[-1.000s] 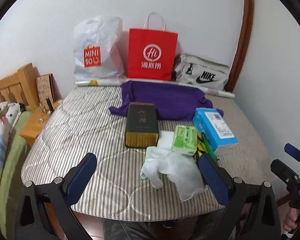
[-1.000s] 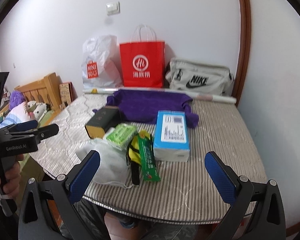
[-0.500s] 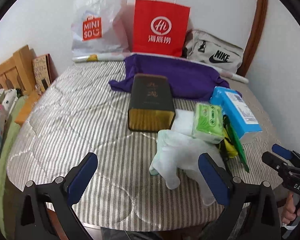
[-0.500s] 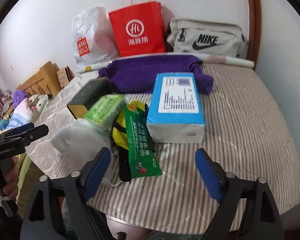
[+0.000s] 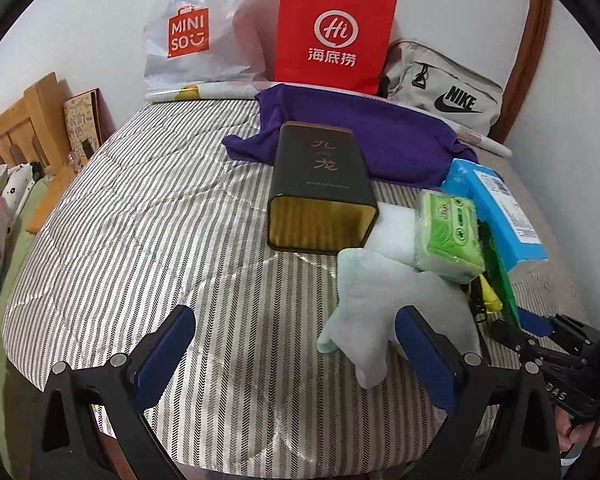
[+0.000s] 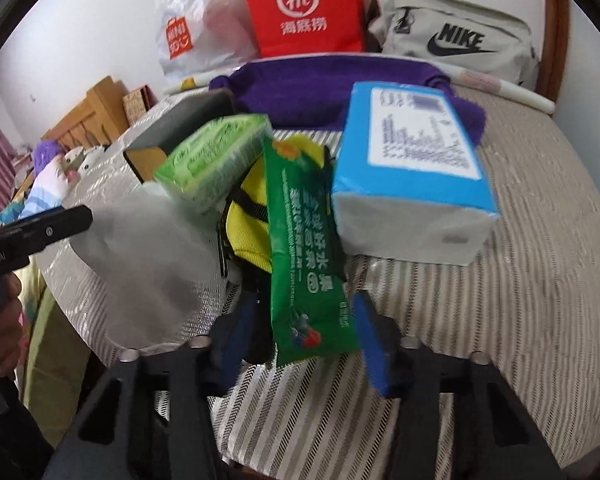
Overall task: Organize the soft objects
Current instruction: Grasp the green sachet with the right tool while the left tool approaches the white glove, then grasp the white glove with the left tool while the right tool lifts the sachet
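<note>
A: Left hand-held gripper [image 5: 294,344]?
B: Jaws wide apart, nothing between them, hovering over the near edge of the striped bed [image 5: 140,216]. Its right finger sits just beside the pale green cloth [image 5: 364,312].
A: Right hand-held gripper [image 6: 300,340]?
B: Jaws partly closed, straddling the near end of the green snack packet [image 6: 304,264]. View is blurred, so whether the pads touch it I cannot tell.
A: Other soft stuff?
B: Purple towel [image 5: 360,136] at the far side, green tissue pack [image 5: 448,236] resting on the cloth, yellow pouch [image 6: 248,224] under the packet.
A: Rest?
B: Dark tin [image 5: 320,192] mid-bed, blue box [image 6: 412,168] to the right, red bag [image 5: 332,32] against the wall.
</note>
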